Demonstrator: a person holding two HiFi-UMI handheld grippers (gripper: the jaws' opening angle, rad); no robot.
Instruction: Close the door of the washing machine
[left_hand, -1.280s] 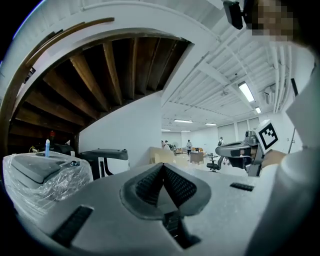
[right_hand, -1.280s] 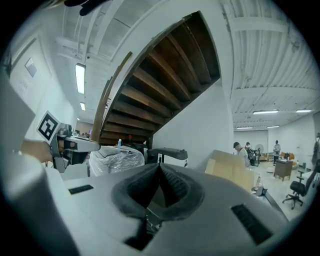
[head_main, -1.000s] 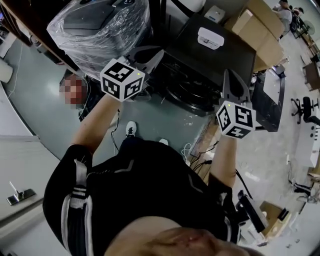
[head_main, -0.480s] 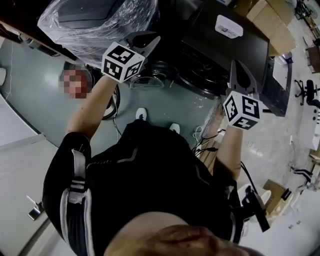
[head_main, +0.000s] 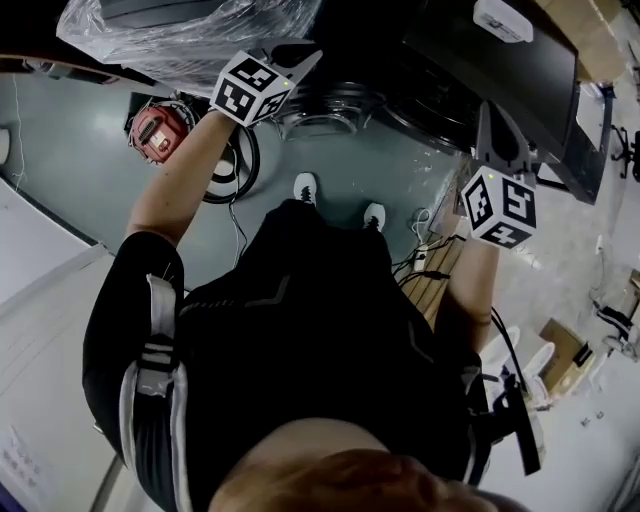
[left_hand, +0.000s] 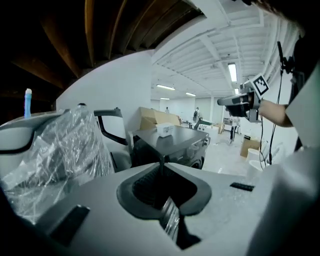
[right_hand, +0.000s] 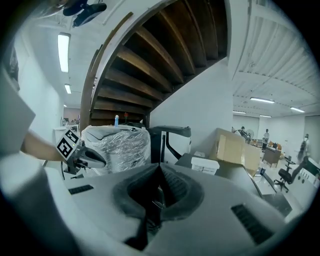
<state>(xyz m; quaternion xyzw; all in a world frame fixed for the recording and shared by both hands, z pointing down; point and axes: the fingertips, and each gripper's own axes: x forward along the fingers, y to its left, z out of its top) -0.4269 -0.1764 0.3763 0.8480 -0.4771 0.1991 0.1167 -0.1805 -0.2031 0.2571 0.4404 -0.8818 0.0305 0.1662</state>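
Empty, jaws together: left hand-held gripper (head_main: 311, 58) and right hand-held gripper (head_main: 488, 108), near washing machine (head_main: 500, 60), door (head_main: 326, 104) seemingly open.

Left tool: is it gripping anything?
No, in the left gripper view the left tool has its jaws together with nothing between them.

Above the right claw (right_hand: 159, 167), a curved wooden stair underside (right_hand: 150, 60) against a white wall (right_hand: 200, 110). Far beyond the left claw (left_hand: 161, 165), strip lights (left_hand: 232, 72) on a white beamed ceiling (left_hand: 200, 45), and cardboard boxes (left_hand: 152, 118). Underneath both, grey-green floor (head_main: 70, 150).
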